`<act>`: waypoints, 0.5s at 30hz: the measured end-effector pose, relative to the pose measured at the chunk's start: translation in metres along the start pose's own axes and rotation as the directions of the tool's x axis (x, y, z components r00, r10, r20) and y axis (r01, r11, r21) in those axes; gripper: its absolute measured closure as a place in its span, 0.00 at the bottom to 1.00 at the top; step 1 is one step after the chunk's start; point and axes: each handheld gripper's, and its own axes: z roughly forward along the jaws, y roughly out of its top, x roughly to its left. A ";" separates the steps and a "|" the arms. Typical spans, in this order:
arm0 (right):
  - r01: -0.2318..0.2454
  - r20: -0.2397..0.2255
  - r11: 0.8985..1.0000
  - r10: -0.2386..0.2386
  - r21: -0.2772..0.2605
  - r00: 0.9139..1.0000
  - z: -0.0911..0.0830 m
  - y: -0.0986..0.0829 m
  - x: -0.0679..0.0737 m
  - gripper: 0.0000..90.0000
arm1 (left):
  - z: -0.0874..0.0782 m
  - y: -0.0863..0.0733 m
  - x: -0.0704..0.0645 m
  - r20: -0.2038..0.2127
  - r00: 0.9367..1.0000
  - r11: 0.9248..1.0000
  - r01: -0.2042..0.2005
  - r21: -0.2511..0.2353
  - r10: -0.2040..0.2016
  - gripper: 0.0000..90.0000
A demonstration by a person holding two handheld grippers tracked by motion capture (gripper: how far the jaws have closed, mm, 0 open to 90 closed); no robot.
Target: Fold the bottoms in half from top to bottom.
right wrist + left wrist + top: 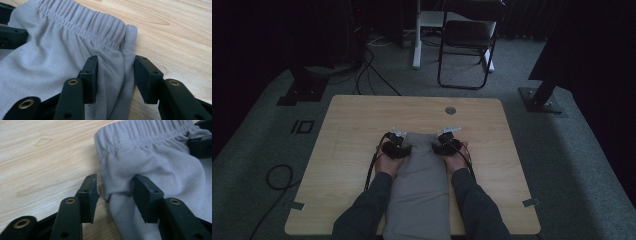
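Note:
A pair of grey pants (pixel 419 185) lies flat on the wooden table (pixel 352 120), its elastic waistband (pixel 140 135) at the far end and the legs running off the near edge. My left gripper (pixel 394 145) sits at the waistband's left corner. Its jaws stand open (pixel 116 180) astride the folded left edge of the fabric, just below the band. My right gripper (pixel 447 142) is at the right corner, open (pixel 116 60), with the right edge of the pants (pixel 62 55) bunched loosely between its jaws. Each gripper view catches the other gripper across the cloth.
A round cable hole (pixel 450 110) lies in the tabletop beyond the waistband. A dark folding chair (pixel 467 40) stands behind the table. Stand bases (pixel 304 90) (pixel 539 97) flank the far corners, and cables (pixel 277 177) trail on the carpet at left.

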 end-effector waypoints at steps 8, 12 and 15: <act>0.000 -0.018 1.000 0.000 0.016 1.000 0.000 0.003 0.004 0.86 | 0.001 0.002 -0.002 0.033 0.999 1.000 0.015 0.007 -0.016 0.88; -0.033 -0.047 0.999 0.034 0.031 0.998 0.002 0.007 0.002 0.96 | 0.000 0.004 0.002 0.068 0.996 0.998 0.059 0.019 -0.060 0.94; -0.041 -0.051 0.999 0.041 0.012 0.998 0.001 0.010 -0.002 0.97 | -0.008 0.013 0.008 0.066 0.996 0.998 0.065 -0.011 -0.065 0.95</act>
